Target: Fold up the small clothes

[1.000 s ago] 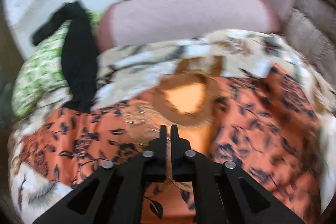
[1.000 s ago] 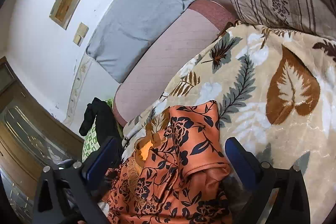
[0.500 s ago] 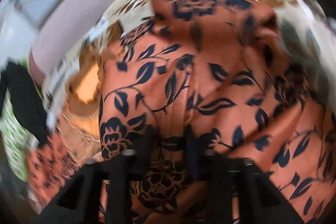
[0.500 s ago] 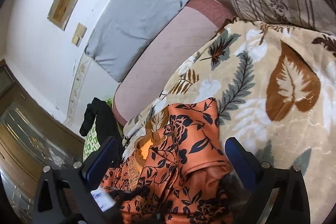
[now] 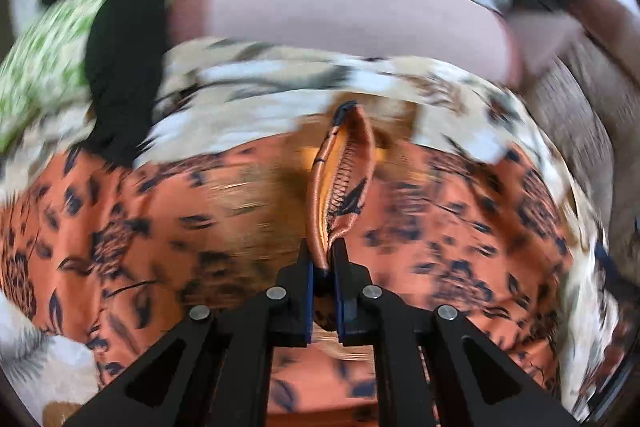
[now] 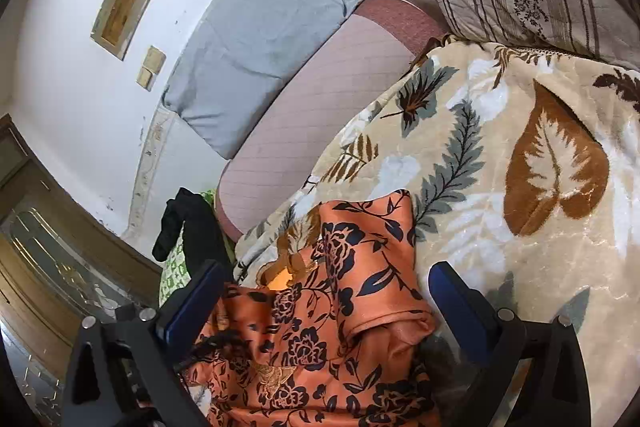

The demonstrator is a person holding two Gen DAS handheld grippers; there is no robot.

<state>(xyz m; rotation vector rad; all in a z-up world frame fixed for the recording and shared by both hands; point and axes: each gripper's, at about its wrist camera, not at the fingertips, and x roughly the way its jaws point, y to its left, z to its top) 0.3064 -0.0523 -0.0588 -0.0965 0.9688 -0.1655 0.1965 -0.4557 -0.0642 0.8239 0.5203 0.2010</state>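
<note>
The left hand-held gripper pinches a raised, glossy fold of the orange floral garment, its jaws closing on the satin edge, where a stitched seam shows. The rest of the garment lies crumpled on a plush leaf-patterned blanket over the bed. The right hand-held gripper stands released, its 2 blue-padded fingers wide either side of a folded sleeve. A quilted pink bolster lies behind.
</note>
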